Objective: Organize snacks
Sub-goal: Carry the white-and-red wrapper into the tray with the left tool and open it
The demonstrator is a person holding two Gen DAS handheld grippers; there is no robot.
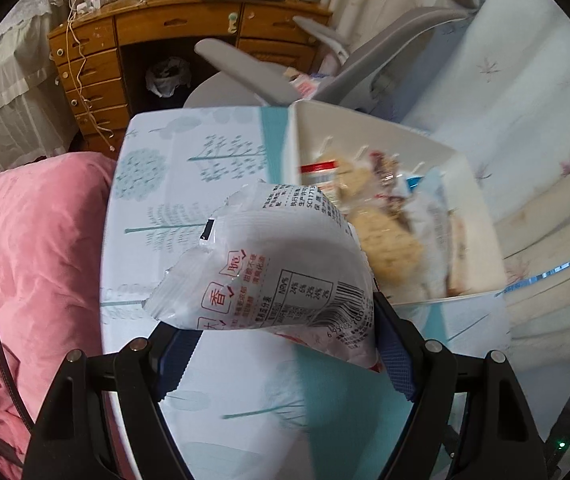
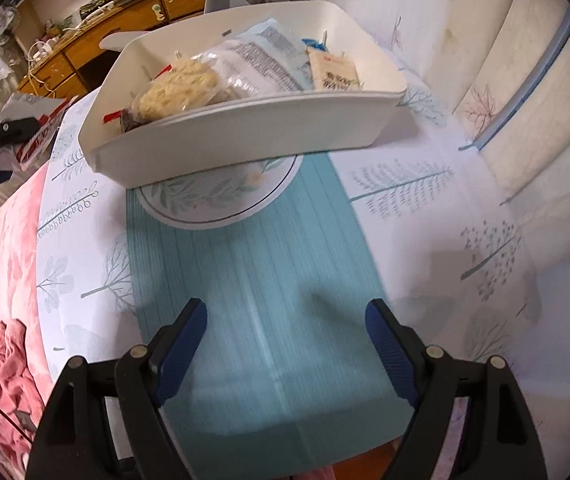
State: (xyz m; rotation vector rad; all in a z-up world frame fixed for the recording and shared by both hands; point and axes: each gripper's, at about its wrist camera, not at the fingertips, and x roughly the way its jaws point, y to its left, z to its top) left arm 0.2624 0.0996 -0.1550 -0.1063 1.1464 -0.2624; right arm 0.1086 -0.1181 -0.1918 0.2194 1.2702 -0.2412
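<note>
Carrying a white snack packet (image 1: 269,268) clear of the counter (image 1: 189,168), the left claw (image 1: 281,344) has its blue pads pressed against the packet's lower end, jaws partly spread to suit the puffy bag, so the printed back and barcode face the camera. The grip sits low on the packet, probably so the free end can drop first into the white bin (image 1: 481,216), which lies just beyond and to the right of the packet in the left wrist view. That bin already holds several wrapped snacks: a pale round cracker pack (image 2: 181,88) toward its left end, flat white and blue sachets (image 2: 261,56) in the middle, a small tan packet (image 2: 335,76) toward its right end. It rests partly over a floral plate (image 2: 221,196) that peeps out from under its near wall. The right claw (image 2: 285,344) hangs over the teal cloth strip (image 2: 253,280) on the near side of the bin, jaws wide apart and holding nothing, likely kept free for the next pickup. Judging by the bin's contents, sorting looks well under way.
</note>
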